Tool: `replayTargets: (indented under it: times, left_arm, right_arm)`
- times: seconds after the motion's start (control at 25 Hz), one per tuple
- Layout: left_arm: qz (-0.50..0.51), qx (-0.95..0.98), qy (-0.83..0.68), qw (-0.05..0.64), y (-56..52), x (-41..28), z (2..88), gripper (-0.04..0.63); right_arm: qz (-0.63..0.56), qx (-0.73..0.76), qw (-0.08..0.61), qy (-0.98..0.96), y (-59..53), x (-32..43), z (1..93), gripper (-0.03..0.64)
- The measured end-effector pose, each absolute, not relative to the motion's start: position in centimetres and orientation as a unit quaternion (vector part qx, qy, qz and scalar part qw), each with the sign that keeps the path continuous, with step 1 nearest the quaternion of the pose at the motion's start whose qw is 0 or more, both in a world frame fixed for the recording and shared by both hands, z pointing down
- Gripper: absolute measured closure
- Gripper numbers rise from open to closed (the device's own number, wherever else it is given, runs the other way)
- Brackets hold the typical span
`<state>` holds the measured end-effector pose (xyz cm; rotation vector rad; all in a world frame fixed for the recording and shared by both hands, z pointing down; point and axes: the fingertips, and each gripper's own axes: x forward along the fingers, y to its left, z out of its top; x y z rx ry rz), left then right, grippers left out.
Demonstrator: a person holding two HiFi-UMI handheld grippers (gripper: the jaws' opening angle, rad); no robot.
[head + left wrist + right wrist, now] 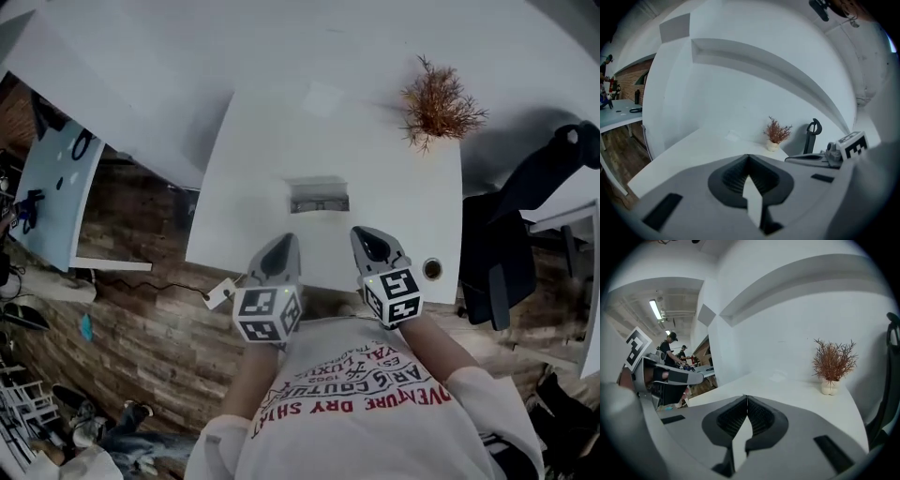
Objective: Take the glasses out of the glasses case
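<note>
In the head view, a small grey rectangular glasses case (319, 197) lies in the middle of the white tabletop (253, 178), well apart from a dried reddish-brown plant (439, 103) at the far right corner. Whether the case's lid is up, and whether the glasses are inside, is too small to tell. The left hand-held gripper (282, 245) and the right hand-held gripper (367, 239) hang side by side over the near edge, both pointing toward the case and short of it. That looks like an approach with one on each side, probably so that one can steady the case while the other works the lid. A black chair (525, 216) stands to the right.

In the left gripper view, the left hand-held gripper (748, 157) has its ribbed dark pads pressed together at the tip with nothing between them. The case is hidden below its body, and only bare tabletop (689, 150) and the plant (776, 132) show beyond.

In the right gripper view, the right hand-held gripper (747, 398) is likewise closed and empty, angled over the tabletop (797, 390) toward the plant (833, 362). Both would need to open before taking hold of anything.
</note>
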<state>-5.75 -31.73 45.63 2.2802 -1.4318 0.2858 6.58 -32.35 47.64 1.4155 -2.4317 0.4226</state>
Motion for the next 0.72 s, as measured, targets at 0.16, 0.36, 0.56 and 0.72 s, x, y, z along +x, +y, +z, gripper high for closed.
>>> replayTargets:
  times: [0.16,0.36,0.56,0.72]
  left_arm:
    - [0.125,0.83,-0.496,0.223,-35.5,-8.1,46.4,0.594]
    - [0.144,0.84,-0.467,0.238,-38.8,-9.7,47.8,0.594]
    - [0.161,0.841,-0.445,0.264,-40.4,-10.2,50.0,0.594]
    - [0.176,0.839,-0.433,0.278,-40.7,-10.3,51.9,0.594]
  right_arm:
    - [0.169,0.522,0.15,-0.822,-35.3,5.8,48.4,0.604]
    - [0.191,0.532,0.169,-0.808,-38.3,4.2,49.9,0.604]
    - [0.183,0.491,0.247,-0.815,-40.6,2.3,52.3,0.603]
    - [0.175,0.422,0.322,-0.829,-41.4,0.5,54.9,0.603]
